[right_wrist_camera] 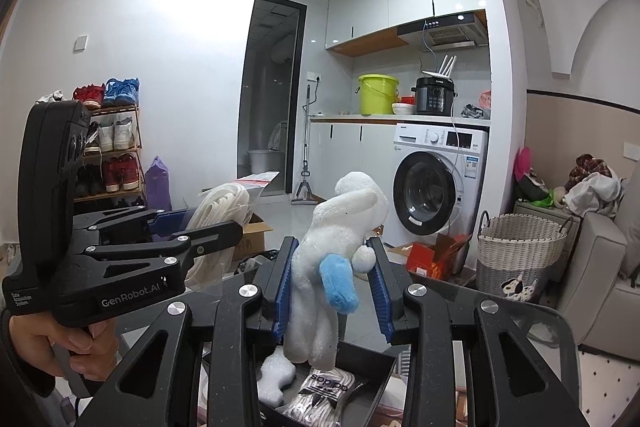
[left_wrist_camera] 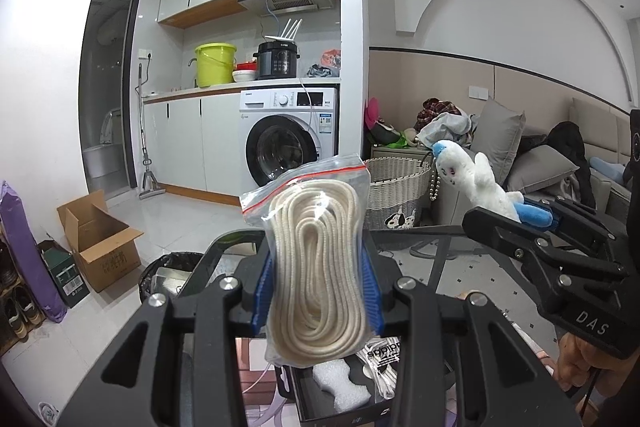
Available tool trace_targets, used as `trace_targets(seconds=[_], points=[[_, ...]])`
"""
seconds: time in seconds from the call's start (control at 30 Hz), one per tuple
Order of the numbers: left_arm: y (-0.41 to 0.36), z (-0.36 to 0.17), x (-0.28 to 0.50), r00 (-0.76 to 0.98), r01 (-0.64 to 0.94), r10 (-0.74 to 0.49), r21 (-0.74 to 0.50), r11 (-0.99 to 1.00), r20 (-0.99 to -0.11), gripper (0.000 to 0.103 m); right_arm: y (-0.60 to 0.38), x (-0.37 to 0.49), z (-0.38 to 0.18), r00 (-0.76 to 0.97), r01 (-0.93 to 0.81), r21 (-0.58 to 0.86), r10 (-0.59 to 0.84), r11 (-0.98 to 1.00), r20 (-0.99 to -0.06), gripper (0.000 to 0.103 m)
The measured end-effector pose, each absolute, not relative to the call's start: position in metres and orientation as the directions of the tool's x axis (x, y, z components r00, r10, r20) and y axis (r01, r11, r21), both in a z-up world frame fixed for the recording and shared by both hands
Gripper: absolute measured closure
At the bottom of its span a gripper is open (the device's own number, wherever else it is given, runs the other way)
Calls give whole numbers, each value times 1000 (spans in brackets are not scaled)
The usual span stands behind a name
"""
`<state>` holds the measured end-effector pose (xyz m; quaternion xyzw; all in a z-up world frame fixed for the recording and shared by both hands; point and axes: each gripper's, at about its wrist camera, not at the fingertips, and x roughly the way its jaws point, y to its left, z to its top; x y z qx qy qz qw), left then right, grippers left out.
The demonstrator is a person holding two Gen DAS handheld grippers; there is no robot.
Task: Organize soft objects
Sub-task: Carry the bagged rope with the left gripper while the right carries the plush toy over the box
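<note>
White plush toy [right_wrist_camera: 336,267] pinched in right tool [right_wrist_camera: 332,287]; only left view shows left tool [left_wrist_camera: 316,291] clamping bagged rope [left_wrist_camera: 316,267].

Home: washing machine [left_wrist_camera: 289,137], sofa [left_wrist_camera: 600,163]

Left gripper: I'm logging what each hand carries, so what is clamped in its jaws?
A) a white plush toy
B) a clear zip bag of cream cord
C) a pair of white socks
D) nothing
B: the left gripper is shut on the zip bag of cord, its blue pads pressing on both sides.
</note>
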<state>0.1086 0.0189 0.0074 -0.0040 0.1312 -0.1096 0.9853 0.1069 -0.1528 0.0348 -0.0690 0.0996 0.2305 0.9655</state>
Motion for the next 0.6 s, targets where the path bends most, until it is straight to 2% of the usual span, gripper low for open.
trace_targets(seconds=[0.27,0.5,0.6], points=[[13,4,112,937,210,-209,-26,977,-280,67,-150,116,26,858,-468,-81,431,880,-280,69],[5,-13,137,882,222,-215,-32,974,-419,67,-147,144,5,787,-479,-11,423,878,-450,69],[2,-20,144,856,226,-218,-41,973,-468,67,-145,152,-6,775,-465,-23,395,885,-493,69]])
